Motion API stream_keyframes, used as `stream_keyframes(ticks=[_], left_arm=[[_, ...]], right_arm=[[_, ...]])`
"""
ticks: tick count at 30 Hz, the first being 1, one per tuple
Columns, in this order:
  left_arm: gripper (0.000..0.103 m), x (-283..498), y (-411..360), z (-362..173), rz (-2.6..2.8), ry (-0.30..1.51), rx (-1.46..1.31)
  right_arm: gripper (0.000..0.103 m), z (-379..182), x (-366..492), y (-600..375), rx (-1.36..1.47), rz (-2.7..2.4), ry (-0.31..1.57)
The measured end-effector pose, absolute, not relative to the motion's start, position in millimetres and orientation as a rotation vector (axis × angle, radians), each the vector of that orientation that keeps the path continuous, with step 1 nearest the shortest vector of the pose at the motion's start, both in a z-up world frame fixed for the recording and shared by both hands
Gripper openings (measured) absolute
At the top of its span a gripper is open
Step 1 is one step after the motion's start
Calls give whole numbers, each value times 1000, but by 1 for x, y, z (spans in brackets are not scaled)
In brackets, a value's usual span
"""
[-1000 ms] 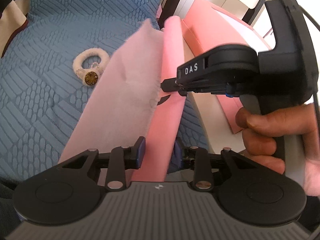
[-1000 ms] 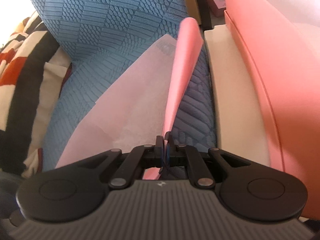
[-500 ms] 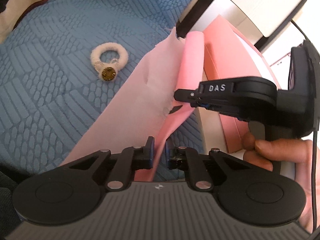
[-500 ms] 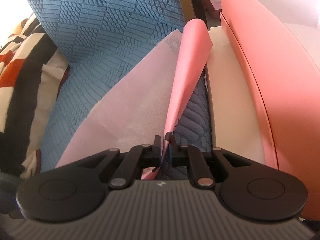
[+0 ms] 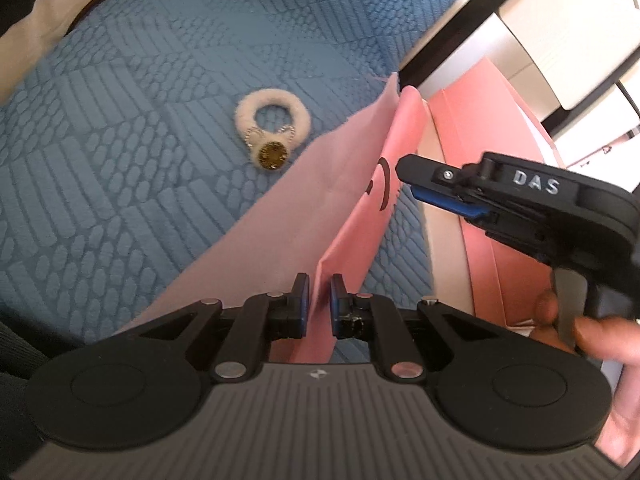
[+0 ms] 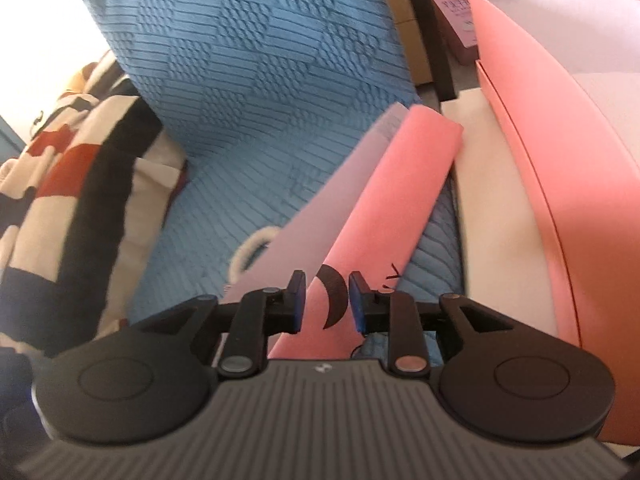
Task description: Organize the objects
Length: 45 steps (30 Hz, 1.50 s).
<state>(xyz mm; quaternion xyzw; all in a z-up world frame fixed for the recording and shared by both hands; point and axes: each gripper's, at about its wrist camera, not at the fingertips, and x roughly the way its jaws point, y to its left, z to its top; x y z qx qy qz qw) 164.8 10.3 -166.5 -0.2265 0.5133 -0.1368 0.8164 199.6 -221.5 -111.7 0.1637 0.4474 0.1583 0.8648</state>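
Observation:
A pink card (image 5: 362,216) with black printed marks stands on edge on the blue quilt, next to a pale pink tissue sheet (image 5: 280,216). My left gripper (image 5: 319,298) has its jaws a little apart with the card's near edge between them, not clamped. My right gripper (image 6: 325,301) is open with the card (image 6: 396,192) lying in front of and between its fingers. The right gripper also shows in the left wrist view (image 5: 440,188), just right of the card. A white fluffy hair tie (image 5: 272,130) with a gold charm lies on the quilt to the left.
An open pink box (image 6: 560,168) with a white lining (image 6: 496,208) lies to the right of the card. A striped blanket (image 6: 68,184) is at the left. White furniture with a dark frame (image 5: 520,12) stands behind the bed.
My right gripper has opened and let go of the pink card. My left gripper's jaws have narrowed around the card's near edge. The card has tipped lower toward the quilt.

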Motion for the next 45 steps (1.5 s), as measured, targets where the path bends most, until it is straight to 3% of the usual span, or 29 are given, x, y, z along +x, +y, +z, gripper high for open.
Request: stream_keyframes(ticks=[15, 27, 45], left_arm=[[13, 179, 4, -157, -294, 1111, -465], [14, 175, -4, -128, -338, 972, -348], [13, 180, -25, -156, -357, 1063, -239]], right_arm=[[24, -135, 200, -197, 273, 382, 1030], [22, -140, 201, -190, 225, 380, 1035], [24, -138, 212, -208, 279, 292, 1006]])
